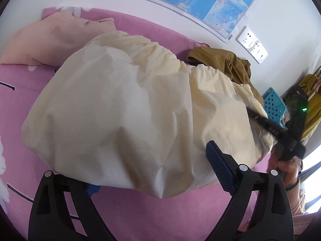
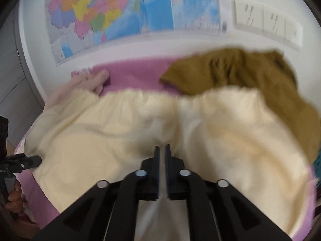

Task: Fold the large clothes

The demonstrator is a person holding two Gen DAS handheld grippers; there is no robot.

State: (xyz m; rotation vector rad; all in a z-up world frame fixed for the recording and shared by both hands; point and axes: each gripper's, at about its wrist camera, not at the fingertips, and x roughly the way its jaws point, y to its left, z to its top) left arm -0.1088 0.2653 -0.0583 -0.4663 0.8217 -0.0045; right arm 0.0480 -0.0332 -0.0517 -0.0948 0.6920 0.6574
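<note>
A large cream garment (image 1: 120, 108) lies spread and creased on the pink bed sheet (image 1: 124, 210). My left gripper (image 1: 150, 166) stands open at the garment's near edge. Its right blue pad (image 1: 218, 166) rests on top of the cloth and its left pad (image 1: 92, 189) is partly tucked under the hem. In the blurred right wrist view, my right gripper (image 2: 162, 150) has its jaws almost together on a pinch of the cream garment (image 2: 230, 130), and the creases run toward its tips. From the left wrist view, the right gripper (image 1: 291, 136) sits at the garment's right end, held by a hand (image 1: 284, 168).
A brown garment (image 1: 224, 60) lies crumpled behind the cream one by the wall, and a pale pink garment (image 1: 50, 40) lies at the back left. A map (image 2: 96, 16) and wall sockets (image 1: 252, 44) are on the wall. A blue perforated basket (image 1: 274, 102) stands beyond the bed's right end.
</note>
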